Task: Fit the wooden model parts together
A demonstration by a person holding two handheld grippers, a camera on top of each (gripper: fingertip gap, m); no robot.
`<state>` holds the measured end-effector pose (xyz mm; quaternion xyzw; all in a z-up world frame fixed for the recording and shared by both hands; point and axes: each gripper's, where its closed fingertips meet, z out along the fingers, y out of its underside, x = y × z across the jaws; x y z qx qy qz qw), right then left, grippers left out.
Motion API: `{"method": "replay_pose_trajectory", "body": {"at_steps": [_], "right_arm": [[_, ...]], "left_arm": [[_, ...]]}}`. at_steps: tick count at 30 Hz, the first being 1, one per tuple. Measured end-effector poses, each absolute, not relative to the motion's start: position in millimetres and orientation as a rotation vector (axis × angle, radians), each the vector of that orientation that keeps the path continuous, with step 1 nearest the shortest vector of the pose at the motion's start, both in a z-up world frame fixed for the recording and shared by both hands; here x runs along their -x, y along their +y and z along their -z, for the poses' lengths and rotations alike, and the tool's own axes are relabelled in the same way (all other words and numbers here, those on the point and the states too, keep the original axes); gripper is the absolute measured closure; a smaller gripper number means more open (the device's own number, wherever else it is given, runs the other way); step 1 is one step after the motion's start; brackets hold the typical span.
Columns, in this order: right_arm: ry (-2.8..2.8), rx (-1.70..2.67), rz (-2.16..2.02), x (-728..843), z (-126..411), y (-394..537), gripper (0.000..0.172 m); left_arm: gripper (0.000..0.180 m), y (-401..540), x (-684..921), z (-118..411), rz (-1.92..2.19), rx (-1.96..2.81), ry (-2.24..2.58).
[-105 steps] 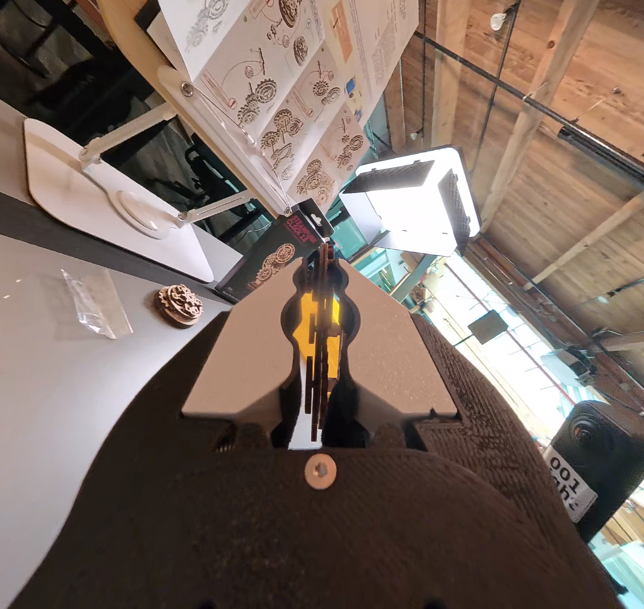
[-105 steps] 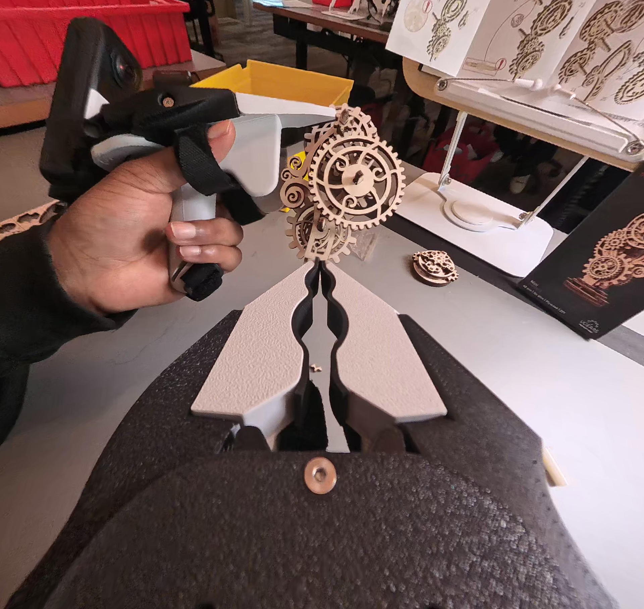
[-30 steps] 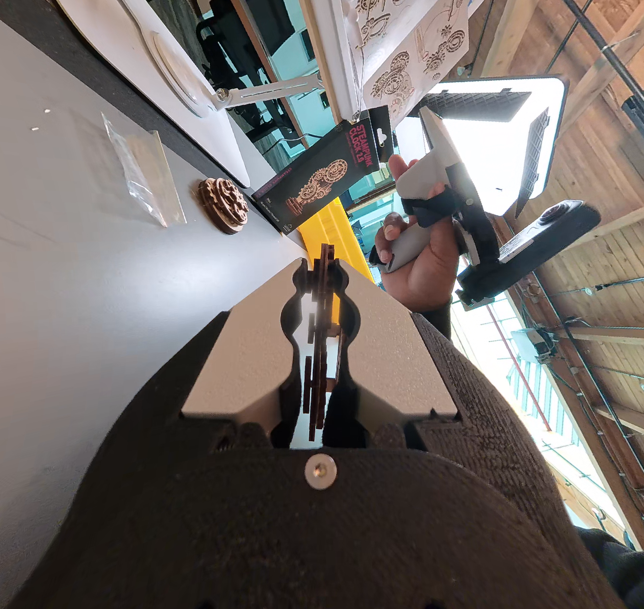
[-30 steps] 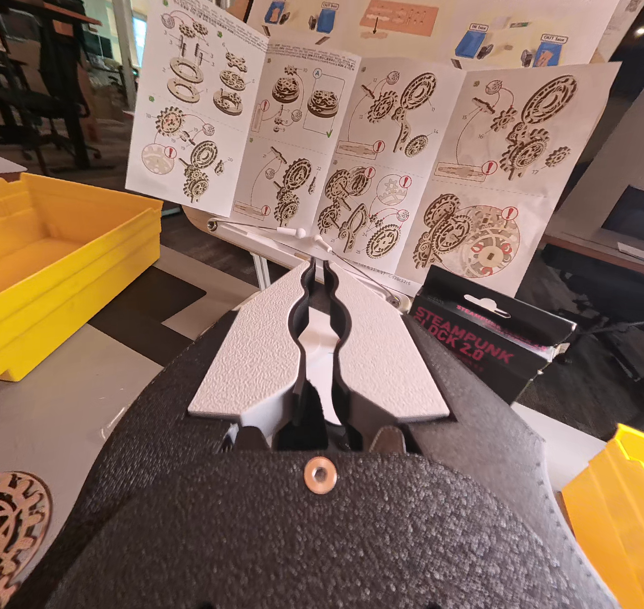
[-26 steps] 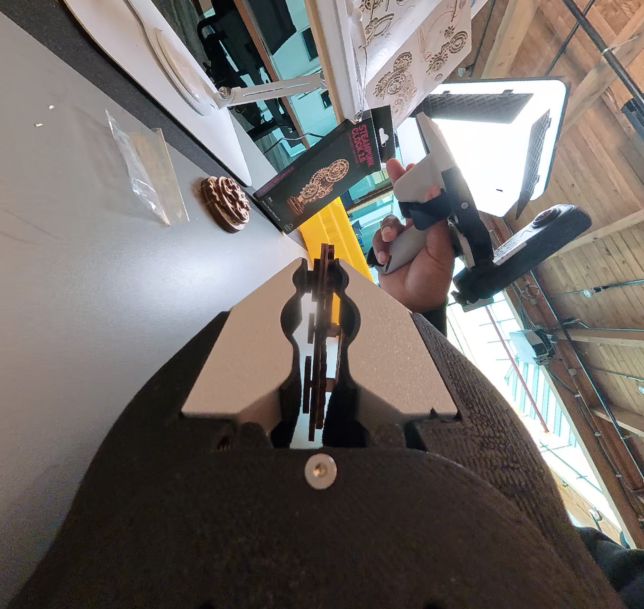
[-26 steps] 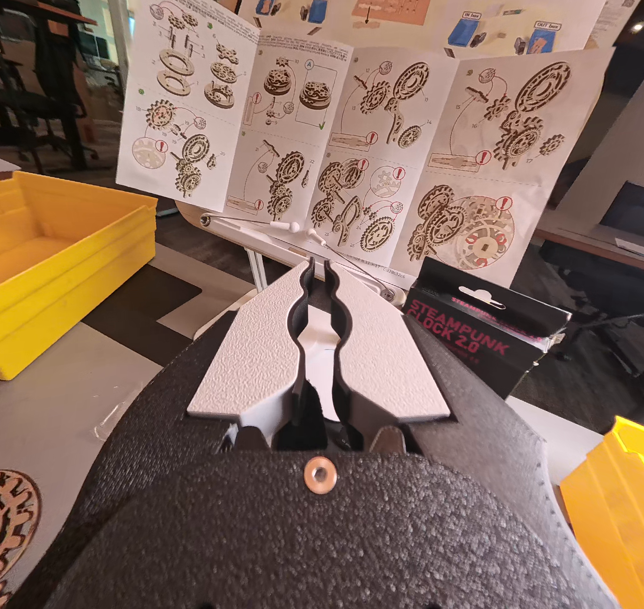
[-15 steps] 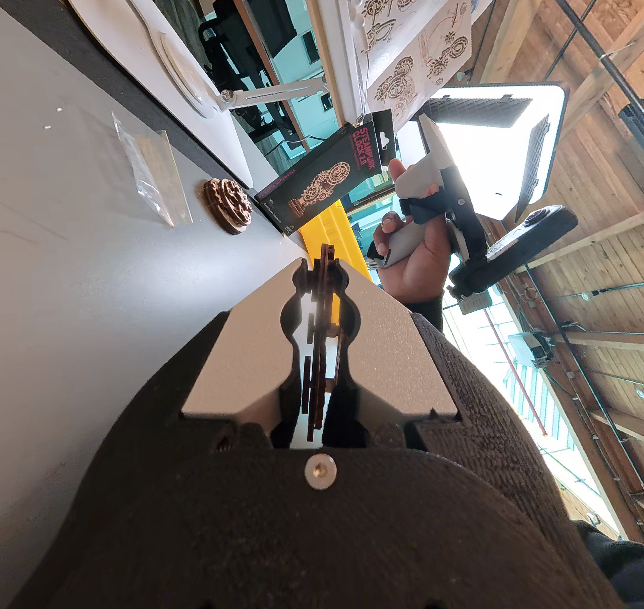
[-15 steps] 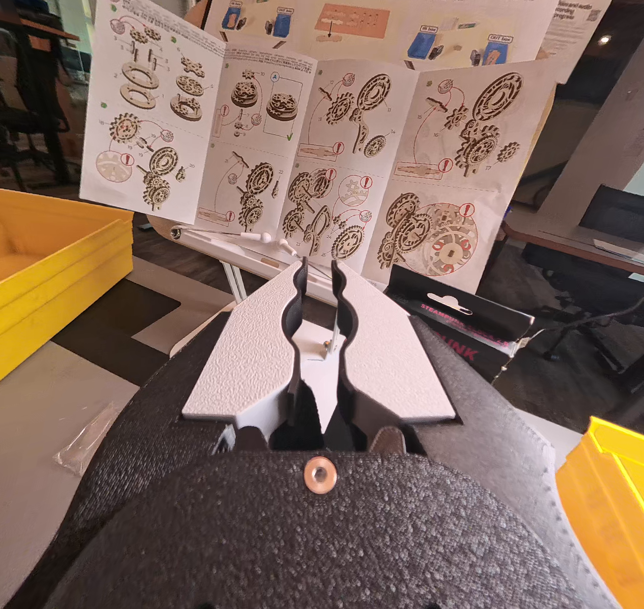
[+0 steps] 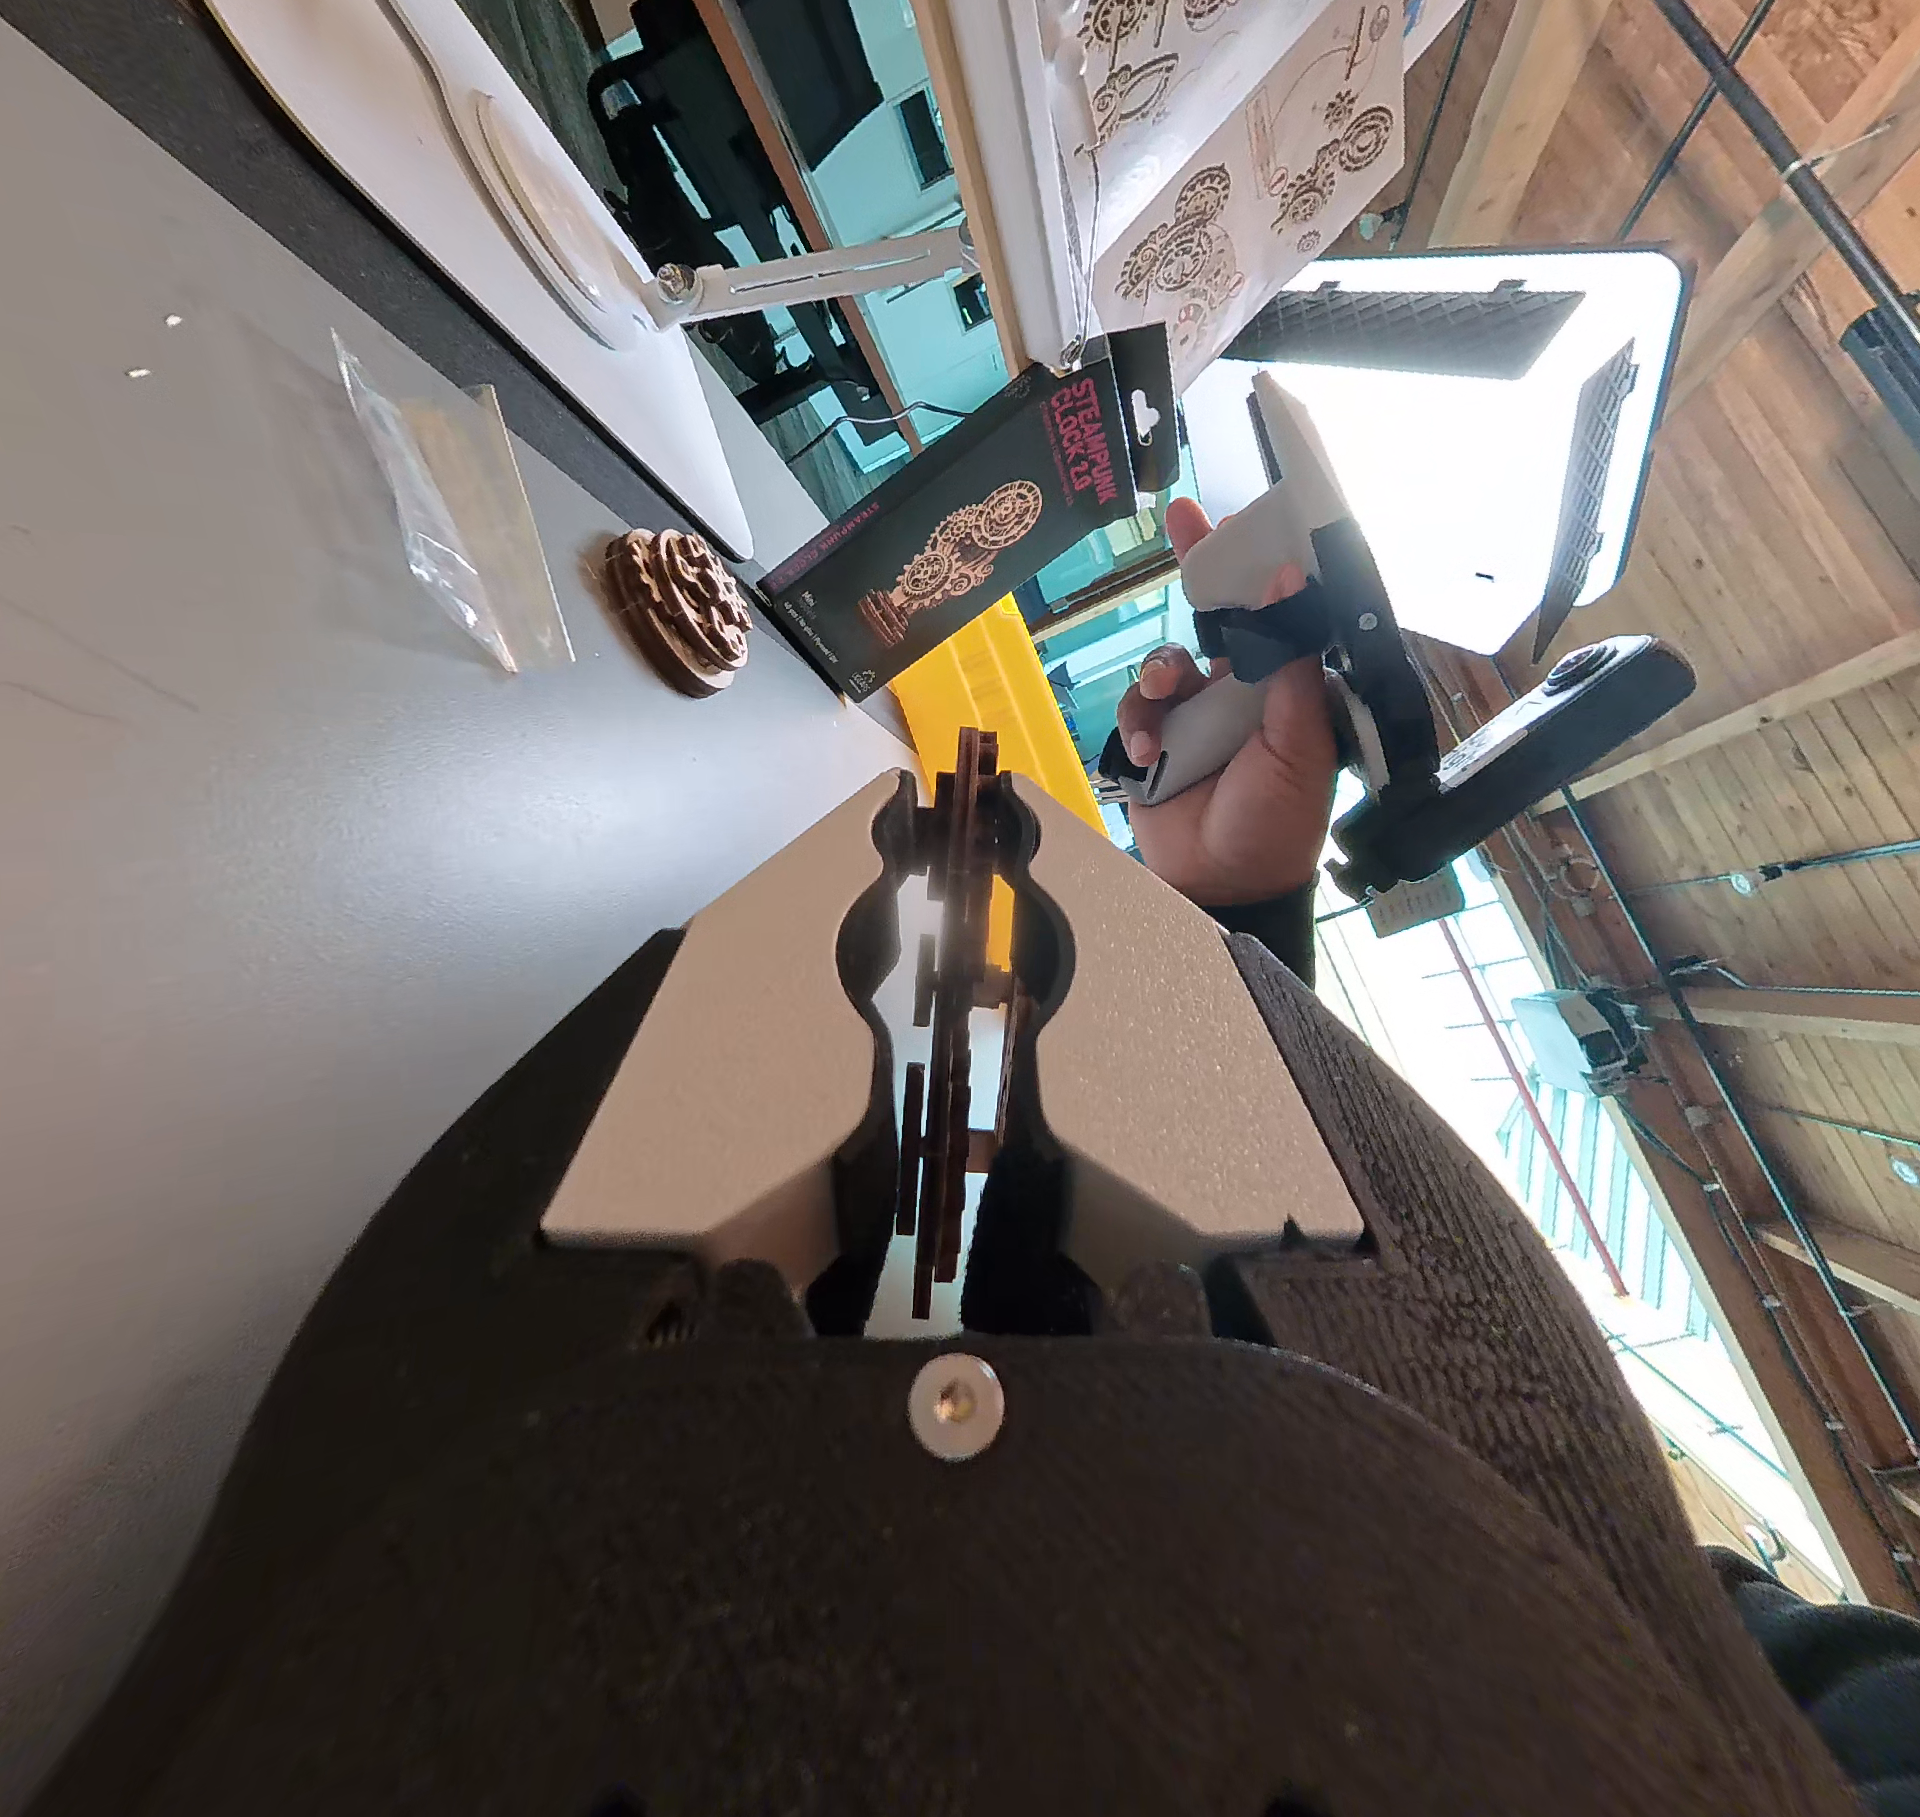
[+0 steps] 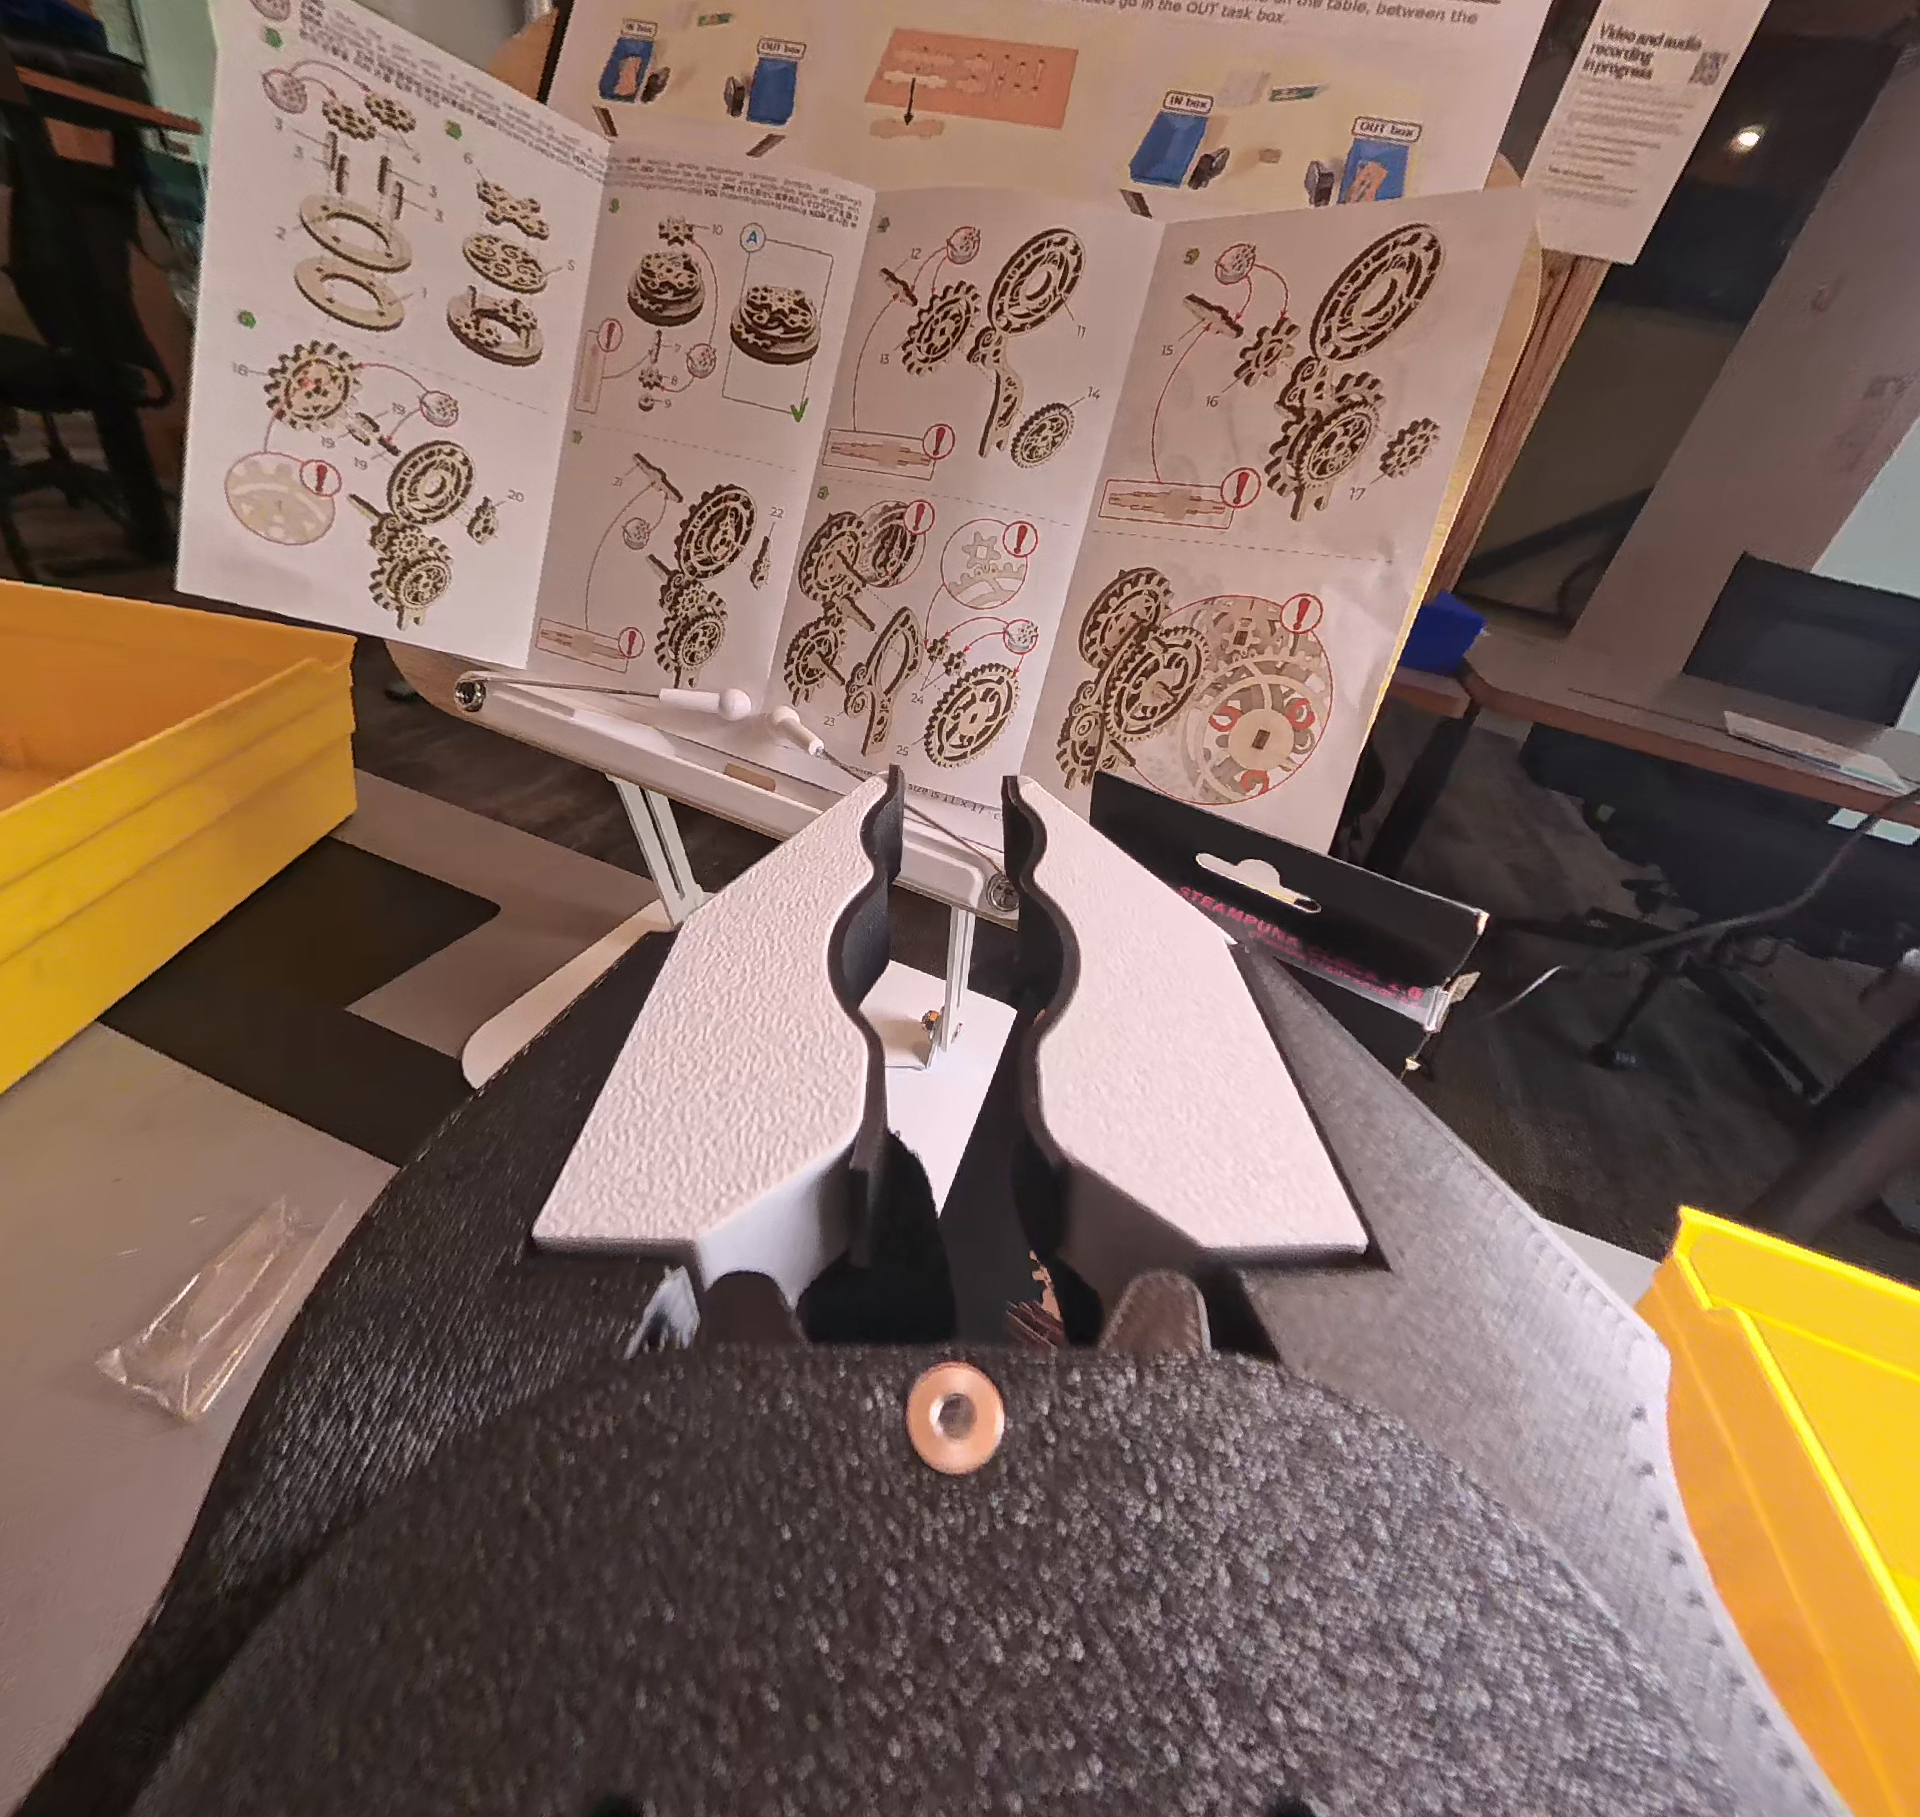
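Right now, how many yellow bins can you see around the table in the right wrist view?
2. One yellow bin stands at the left edge, beyond the grey table. The other yellow bin is at the lower right edge, cut off by the frame. More may be hidden behind the tongs.

yellow bins [image 10: 156,791] left, [image 10: 1808,1435] right | clear bag [image 10: 208,1300] on table | lit lamp panel [image 9: 1455,437] | white stand [image 10: 665,863]
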<state>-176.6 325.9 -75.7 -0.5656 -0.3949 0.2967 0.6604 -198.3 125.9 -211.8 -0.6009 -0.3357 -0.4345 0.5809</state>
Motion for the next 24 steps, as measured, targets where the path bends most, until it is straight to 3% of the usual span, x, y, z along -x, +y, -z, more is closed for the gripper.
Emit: {"method": "replay_pose_trajectory", "body": {"at_steps": [18,24], "right_arm": [[-0.881,1.262,-0.634,175.0,48.6,334.4,0.151],[-0.919,1.241,-0.434,168.7,53.7,360.9,0.148]], "left_arm": [[0.167,125.9,195.1,211.1,1.027,1.4,-0.782],[0.167,125.0,196.7,209.9,1.021,1.398,-0.779]]}}
